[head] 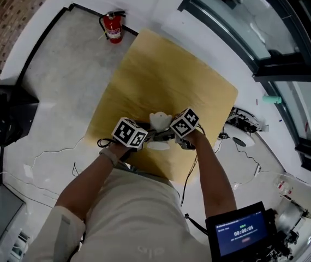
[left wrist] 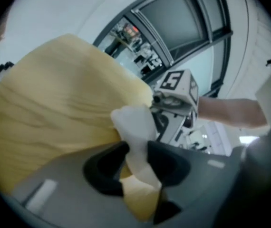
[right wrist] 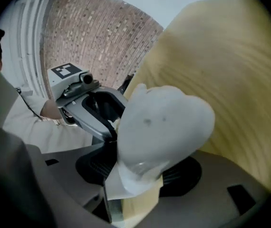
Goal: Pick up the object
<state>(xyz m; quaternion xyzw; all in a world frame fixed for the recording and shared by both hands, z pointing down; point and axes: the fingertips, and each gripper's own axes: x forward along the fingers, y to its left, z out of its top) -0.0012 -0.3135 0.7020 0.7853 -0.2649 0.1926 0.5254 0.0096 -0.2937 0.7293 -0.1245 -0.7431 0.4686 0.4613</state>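
Your left tool (left wrist: 138, 159) is pinching the white soft toy (head: 159, 119) near the bench (head: 161, 70) edge; your right tool (right wrist: 140, 171) is gaping wide around it.

Yellow wooden table (head: 166, 64) on grey floor (head: 63, 81); red extinguisher (head: 112, 27), brick wall (head: 3, 4), dark-framed windows (head: 237, 15).

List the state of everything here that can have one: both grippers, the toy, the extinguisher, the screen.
left gripper: closed on a narrow part of the toy.
right gripper: open, jaws wide, the toy's body between them.
white plush toy: between both grippers over the wooden table; lifted or resting, cannot tell.
fire extinguisher: upright on the floor.
screen: lit.
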